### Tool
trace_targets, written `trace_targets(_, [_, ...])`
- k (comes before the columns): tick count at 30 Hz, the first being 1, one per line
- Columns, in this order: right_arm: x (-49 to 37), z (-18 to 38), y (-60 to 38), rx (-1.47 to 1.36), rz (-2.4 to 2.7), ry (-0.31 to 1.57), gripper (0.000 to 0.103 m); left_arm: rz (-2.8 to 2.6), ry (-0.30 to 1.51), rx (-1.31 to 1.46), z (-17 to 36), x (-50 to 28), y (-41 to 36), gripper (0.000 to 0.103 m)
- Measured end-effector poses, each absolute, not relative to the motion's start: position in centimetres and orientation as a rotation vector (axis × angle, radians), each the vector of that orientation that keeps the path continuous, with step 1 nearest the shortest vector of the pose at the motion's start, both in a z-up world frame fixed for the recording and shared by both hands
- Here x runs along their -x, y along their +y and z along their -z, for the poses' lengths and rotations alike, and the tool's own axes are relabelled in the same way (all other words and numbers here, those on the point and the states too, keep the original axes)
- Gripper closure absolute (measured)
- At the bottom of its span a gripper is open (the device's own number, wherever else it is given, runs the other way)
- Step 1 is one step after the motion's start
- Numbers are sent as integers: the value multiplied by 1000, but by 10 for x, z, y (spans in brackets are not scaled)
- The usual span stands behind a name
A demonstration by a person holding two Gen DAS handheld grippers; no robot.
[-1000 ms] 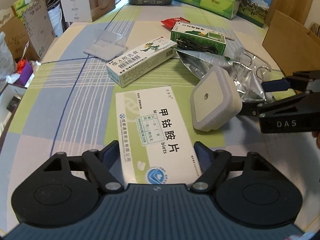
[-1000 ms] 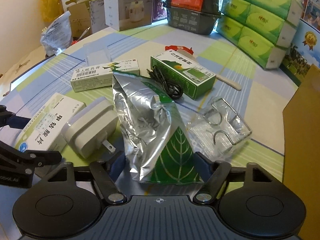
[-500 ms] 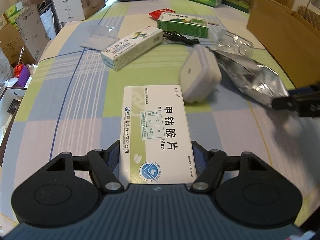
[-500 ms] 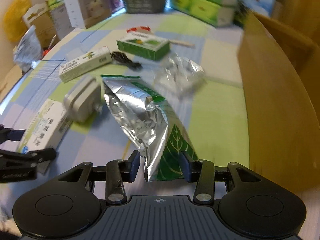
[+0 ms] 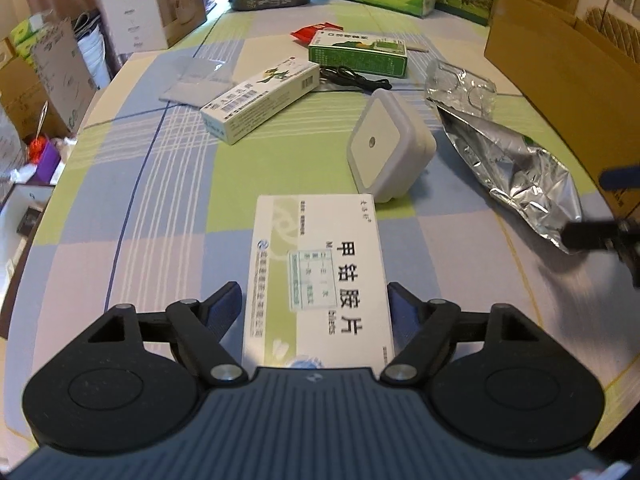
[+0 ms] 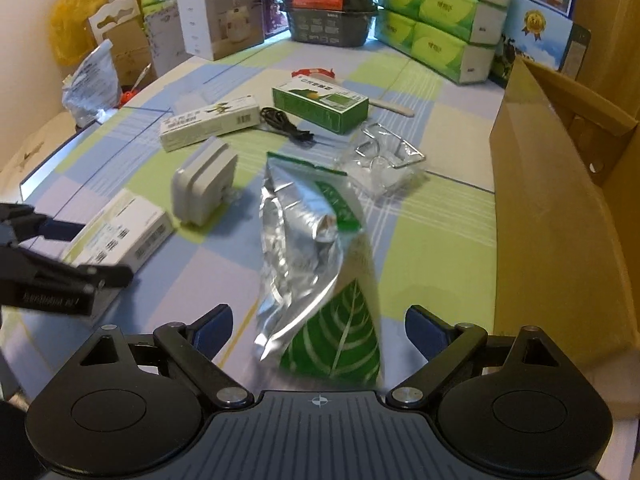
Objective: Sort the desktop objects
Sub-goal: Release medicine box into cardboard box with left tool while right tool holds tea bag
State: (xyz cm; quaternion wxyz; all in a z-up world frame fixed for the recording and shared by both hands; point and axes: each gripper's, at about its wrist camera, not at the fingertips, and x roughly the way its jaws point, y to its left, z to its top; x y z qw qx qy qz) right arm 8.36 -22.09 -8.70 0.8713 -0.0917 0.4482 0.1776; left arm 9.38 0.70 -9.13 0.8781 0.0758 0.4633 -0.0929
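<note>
One pill box (image 5: 318, 280) between left tool (image 5: 314, 312) fingers

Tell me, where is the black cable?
In the left wrist view, the black cable lies far up the table, between the long white box and the green box.

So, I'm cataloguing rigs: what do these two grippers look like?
Both match: the left gripper and right gripper have black linkage arms with silver pivot screws, round black side housings, a ribbed grey-blue centre plate and dark blue finger pads. White lettering marks the left one's side.

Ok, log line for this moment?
left gripper: shut on medicine box | right gripper: open | foil bag: ungripped
</note>
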Motion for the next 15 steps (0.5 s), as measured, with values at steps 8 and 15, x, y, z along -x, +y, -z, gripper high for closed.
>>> trace_targets(8, [-123, 109, -209, 232, -398, 991, 13, 209, 973, -154, 94, -104, 7, 34])
trace_targets(15, [-127, 117, -208, 208, -392, 1006, 31, 216, 957, -146, 95, -103, 9, 31])
